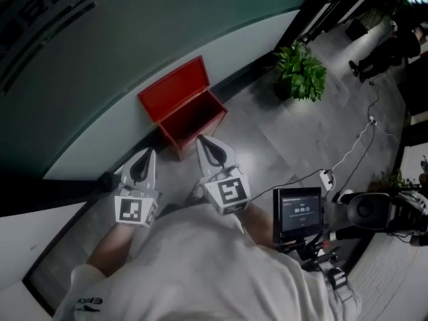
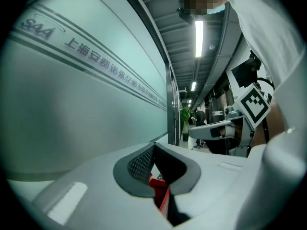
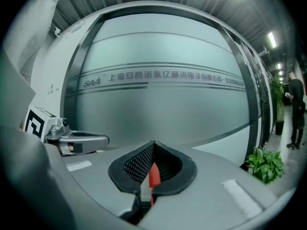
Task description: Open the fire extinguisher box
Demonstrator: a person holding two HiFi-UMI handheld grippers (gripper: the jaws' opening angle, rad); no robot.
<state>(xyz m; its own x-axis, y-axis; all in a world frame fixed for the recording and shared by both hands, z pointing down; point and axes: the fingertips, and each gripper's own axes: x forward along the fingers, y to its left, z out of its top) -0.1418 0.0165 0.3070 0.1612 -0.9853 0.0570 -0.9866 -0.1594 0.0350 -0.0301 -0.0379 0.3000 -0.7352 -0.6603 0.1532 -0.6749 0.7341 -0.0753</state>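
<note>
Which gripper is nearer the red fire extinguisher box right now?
Right. The right gripper is over the front edge of the box; the left gripper hangs off to its left.

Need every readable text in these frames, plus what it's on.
"SAA": logo on the glass wall.
"上海安费诺永亿通讯电子有限公司": lettering on that wall, beside the logo.
Digits on the monitor: too small to read.
Print on the shirt: cut off, unreadable.
No text visible on the red box.

You stood in an office building corridor: curved frosted glass wall [image 3: 163, 104] with company lettering, grey tiled floor [image 1: 294, 146], potted green plants [image 1: 301, 72], ceiling strip lights [image 2: 198, 31], red metal fire extinguisher box [image 1: 190, 116].
</note>
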